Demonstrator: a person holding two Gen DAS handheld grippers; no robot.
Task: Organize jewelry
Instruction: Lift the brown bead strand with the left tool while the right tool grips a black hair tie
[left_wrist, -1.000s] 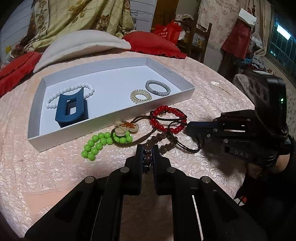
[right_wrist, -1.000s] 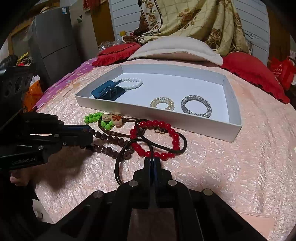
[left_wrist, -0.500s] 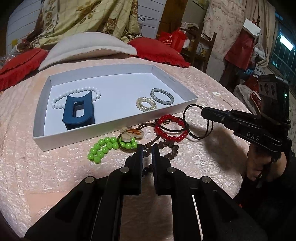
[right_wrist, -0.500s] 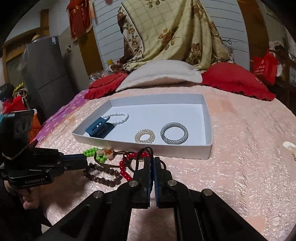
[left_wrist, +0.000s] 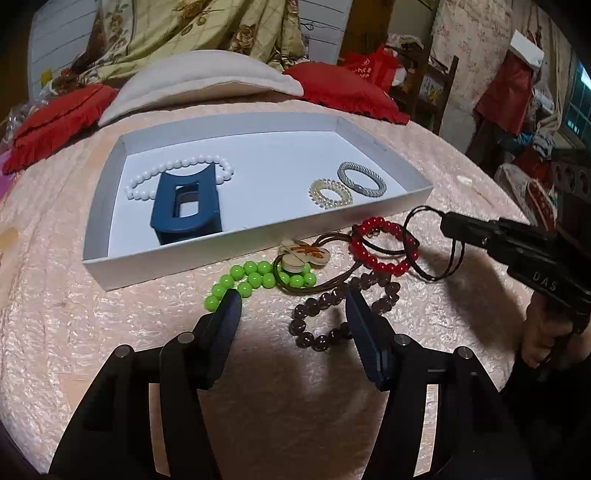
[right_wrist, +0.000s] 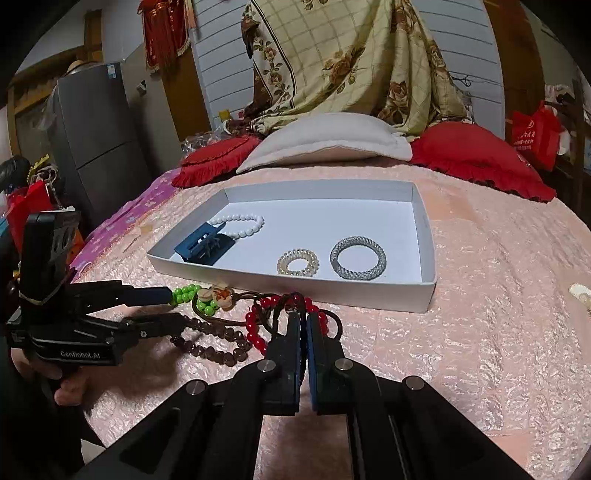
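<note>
My left gripper (left_wrist: 291, 306) hovers low over the pink cloth with its jaws opening and no pad pressing on anything. The brown bead bracelet (left_wrist: 332, 310) lies loose on the cloth under its right finger. My right gripper (right_wrist: 300, 317), also seen from the side (left_wrist: 448, 223), is shut on a loop of dark cord (left_wrist: 432, 254). The cord runs back to a wooden pendant (left_wrist: 303, 253) and passes through the red bead bracelet (left_wrist: 384, 243). A green bead bracelet (left_wrist: 255, 277) lies beside the pendant. The white tray (left_wrist: 258, 240) stands just behind these pieces.
The tray holds a white pearl bracelet (left_wrist: 184, 166), a blue hair claw (left_wrist: 188, 206), a clear coil tie (left_wrist: 330, 194) and a silver bracelet (left_wrist: 362, 179). Red cushions (right_wrist: 476, 155) and a beige pillow (right_wrist: 325, 142) line the far edge. A person's hand (right_wrist: 70, 387) holds the left gripper.
My left jaws went from shut on the brown bead bracelet to apart, and the bracelet now lies free. My right gripper rose a little with the cord loop in it.
</note>
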